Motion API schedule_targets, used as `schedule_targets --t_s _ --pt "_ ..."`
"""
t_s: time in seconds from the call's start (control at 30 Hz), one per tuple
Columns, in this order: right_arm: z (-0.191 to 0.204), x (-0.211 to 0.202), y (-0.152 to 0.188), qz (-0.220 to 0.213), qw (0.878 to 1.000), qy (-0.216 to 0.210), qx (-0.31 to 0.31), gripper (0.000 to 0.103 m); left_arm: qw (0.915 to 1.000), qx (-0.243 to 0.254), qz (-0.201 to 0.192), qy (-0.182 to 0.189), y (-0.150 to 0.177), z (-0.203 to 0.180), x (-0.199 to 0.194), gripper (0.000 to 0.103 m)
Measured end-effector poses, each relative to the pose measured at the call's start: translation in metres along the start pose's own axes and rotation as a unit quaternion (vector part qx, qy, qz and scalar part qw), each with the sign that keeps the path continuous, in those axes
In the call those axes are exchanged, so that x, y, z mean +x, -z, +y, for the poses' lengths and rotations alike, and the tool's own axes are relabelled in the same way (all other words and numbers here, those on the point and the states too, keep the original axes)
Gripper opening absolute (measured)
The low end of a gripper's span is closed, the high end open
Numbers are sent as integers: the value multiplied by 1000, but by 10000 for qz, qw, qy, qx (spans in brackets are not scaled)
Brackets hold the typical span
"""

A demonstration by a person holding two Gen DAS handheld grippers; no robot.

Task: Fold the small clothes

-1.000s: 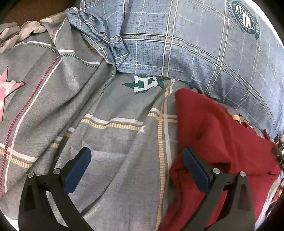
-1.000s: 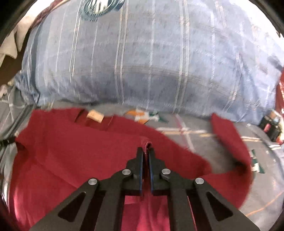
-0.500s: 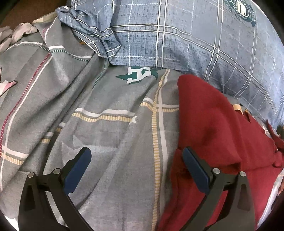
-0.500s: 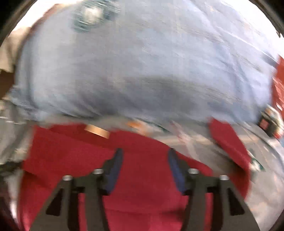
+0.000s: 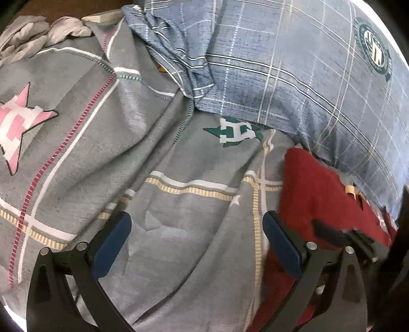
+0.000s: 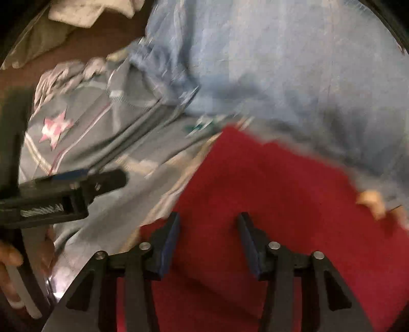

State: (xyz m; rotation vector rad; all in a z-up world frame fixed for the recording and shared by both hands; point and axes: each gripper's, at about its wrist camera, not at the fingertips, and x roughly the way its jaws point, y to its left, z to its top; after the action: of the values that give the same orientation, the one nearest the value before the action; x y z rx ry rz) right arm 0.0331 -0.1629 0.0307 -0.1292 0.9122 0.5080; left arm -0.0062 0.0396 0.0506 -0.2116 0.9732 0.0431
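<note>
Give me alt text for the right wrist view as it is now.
Motion-blurred view: the right tongs, jaws apart with nothing between them, hover over a dark red cloth garment on a grey checked bedsheet. The left tongs reach in from the left; a pale blue checked pillow lies behind.

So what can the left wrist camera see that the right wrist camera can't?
Only the left wrist view shows the round green badge on the blue checked pillow, sharp, and the yellow-striped lines on the grey sheet. Only the right wrist view shows the person's hand holding the left hand-held gripper, and white cloth at the top. Both show the red garment, the pillow, the pink star and the sheet.
</note>
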Motion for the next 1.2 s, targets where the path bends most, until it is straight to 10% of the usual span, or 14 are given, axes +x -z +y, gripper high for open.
schedule_targets --t_s 0.17,0.33,0.47,0.5,0.57,0.83,1.0,1.07,1.2 --pt "-25 -25 -4 -112 9968 -675 423 50 9999 51 66 66 0 -6 5 103" --pt "-54 -56 -32 -720 9966 127 369 62 9990 361 266 89 8 -22 16 103" --pt "-61 -13 -62 -325 9994 -114 77 68 9964 737 374 -174 16 -33 23 103" --pt "-60 -5 -64 -219 9997 -97 -32 66 9964 739 377 -187 16 -33 23 103" --pt "-49 15 -69 -5 9994 -121 -324 2 9969 657 398 -165 13 -29 22 103" --pt "-33 61 -68 65 9999 65 -116 4 9971 613 399 -206 11 -26 28 103" --pt "-39 16 -59 -141 9997 205 85 22 9983 561 185 10 8 -27 16 103" --pt "-44 -17 -44 -273 9992 283 81 51 9985 505 80 190 7 -27 9 103" --pt "-61 -65 -4 -307 9961 813 121 58 9977 582 16 337 8 -37 7 103"
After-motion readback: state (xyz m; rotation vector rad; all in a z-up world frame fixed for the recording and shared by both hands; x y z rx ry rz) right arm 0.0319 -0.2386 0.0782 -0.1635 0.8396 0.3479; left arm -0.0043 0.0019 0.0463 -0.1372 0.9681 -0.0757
